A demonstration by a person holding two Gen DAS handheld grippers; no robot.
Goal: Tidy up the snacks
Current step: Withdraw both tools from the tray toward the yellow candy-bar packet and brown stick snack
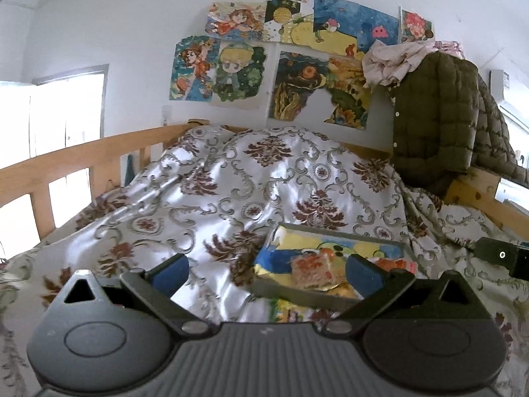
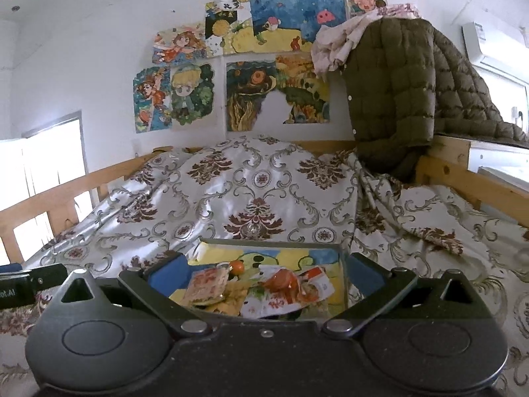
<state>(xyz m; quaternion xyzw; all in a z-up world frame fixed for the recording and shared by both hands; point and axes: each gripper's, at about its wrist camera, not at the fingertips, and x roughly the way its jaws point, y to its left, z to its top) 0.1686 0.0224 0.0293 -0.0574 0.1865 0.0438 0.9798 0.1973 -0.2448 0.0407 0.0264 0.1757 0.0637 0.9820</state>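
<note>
A grey-rimmed tray (image 1: pixel 330 231) (image 2: pixel 271 241) with a cartoon picture on its floor lies on the patterned bedspread (image 1: pixel 231 178). Snack packets lie inside it: an orange-red packet (image 1: pixel 310 269) (image 2: pixel 206 284), a red-and-white packet (image 2: pixel 291 286) and yellow wrappers (image 2: pixel 236 292). A small orange round item (image 2: pixel 237 266) sits behind them. My left gripper (image 1: pixel 267 266) hovers open just in front of the tray's left half, nothing between its blue pads (image 1: pixel 170 273). My right gripper (image 2: pixel 266 264) is open too, its fingers spanning the tray's near side without touching a packet. Each gripper shows at the edge of the other's view.
Wooden bed rails (image 1: pixel 66 162) (image 2: pixel 463 178) run along both sides. An olive quilted jacket (image 2: pixel 396 92) and pink cloth (image 2: pixel 334 46) hang over the right rail's post. Drawings cover the back wall (image 1: pixel 297 59). The bedspread bulges up behind the tray.
</note>
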